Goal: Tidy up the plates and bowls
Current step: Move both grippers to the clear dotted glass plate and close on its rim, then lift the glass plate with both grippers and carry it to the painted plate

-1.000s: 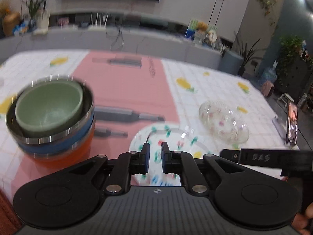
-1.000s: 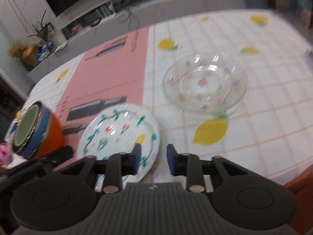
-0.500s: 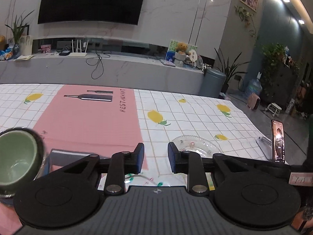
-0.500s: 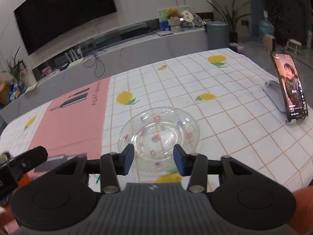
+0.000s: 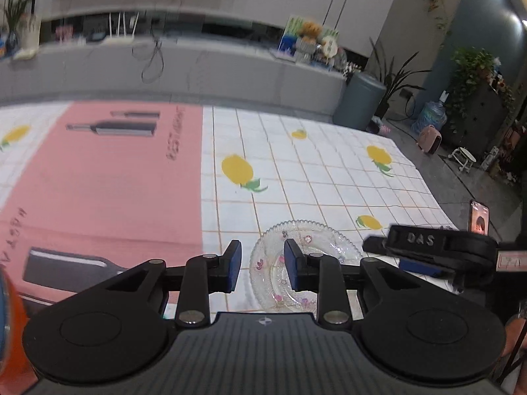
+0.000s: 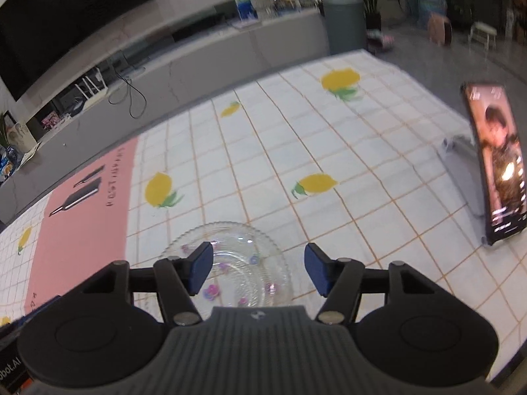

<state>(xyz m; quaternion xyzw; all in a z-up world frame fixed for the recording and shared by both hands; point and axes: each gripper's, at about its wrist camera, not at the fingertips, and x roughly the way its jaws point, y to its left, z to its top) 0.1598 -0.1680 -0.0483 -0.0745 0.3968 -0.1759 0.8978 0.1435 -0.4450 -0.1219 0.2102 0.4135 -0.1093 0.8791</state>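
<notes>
Right wrist view puts the glass plate [image 6: 230, 266] directly under my right gripper [image 6: 258, 271], lying flat on the lemon-print surface [image 6: 329, 151] beside the pink mat [image 6: 82, 223]. Its jaws are opening, with nothing pressed between the pads; the plate's far rim shows through the gap. In the left wrist view my left gripper [image 5: 262, 266] hangs over the same plate's near-left edge, jaws also opening and empty, and the right gripper's finger reaches in from the right. I judge this plate rigid, light, slick and breakable, with a shallow ribbed, scalloped rim. I'd pinch that rim where it lifts off the cloth, one pad above and one below, squeezing gently, since glass slides easily and chips if knocked against the surface.
</notes>
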